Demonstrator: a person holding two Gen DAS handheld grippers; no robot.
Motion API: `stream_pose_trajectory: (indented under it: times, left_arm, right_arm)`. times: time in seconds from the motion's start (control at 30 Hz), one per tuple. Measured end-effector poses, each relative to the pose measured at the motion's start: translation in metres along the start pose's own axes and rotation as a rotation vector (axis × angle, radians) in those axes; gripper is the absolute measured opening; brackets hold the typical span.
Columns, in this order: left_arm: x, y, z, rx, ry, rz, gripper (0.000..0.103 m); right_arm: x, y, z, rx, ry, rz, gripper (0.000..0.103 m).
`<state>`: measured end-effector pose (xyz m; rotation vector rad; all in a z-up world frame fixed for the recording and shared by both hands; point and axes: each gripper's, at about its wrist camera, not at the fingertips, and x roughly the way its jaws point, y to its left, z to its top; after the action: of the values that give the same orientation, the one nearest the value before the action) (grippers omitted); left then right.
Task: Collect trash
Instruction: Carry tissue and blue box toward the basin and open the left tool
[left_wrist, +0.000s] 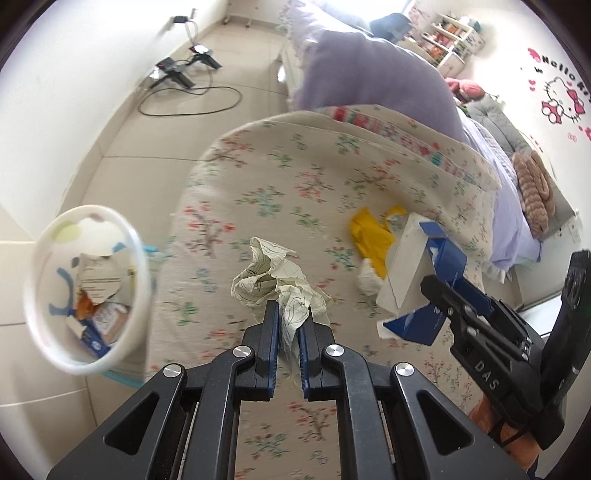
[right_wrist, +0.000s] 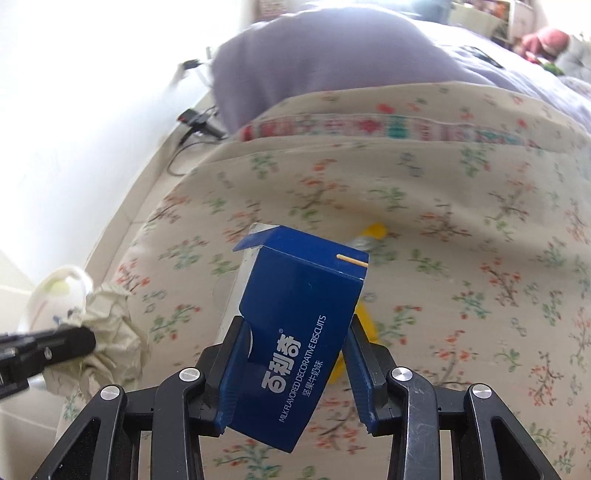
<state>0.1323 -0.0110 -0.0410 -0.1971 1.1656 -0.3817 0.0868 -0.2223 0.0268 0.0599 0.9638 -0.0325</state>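
Over the floral bedspread (left_wrist: 295, 177), the left gripper (left_wrist: 287, 317) pinches a crumpled cream sheet of scribbled paper (left_wrist: 273, 277), beside a white round plastic bin (left_wrist: 138, 258) holding torn paper and wrappers. From the right wrist, the right gripper (right_wrist: 291, 362) clamps a blue cardboard biscuit box (right_wrist: 295, 332) above the bed, a yellow wrapper (right_wrist: 364, 321) behind it.

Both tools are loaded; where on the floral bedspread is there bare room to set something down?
Free: floral bedspread between the crumpled paper and the striped fold. Crowded: right of the paper, yellow wrapper, white wad and biscuit box cluster. The bin borders the left edge.
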Motion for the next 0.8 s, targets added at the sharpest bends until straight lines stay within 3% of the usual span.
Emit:
stream_pose_trajectory:
  times: [0.4,0.63,0.8]
  left_arm:
    - [-0.017,0.075,-0.005,-0.106,-0.004,0.074,0.010]
    - [-0.033,0.143,-0.005,-0.277,-0.036,0.129,0.010]
    - [-0.035,0.175,-0.006,-0.343,-0.040,0.190,0.010]
  right_arm:
    - [0.010,0.074,-0.006,-0.109,0.023,0.109,0.045]
    - [0.021,0.123,-0.003,-0.166,0.038,0.188,0.045]
    - [0.035,0.161,0.001,-0.198,0.047,0.246,0.045]
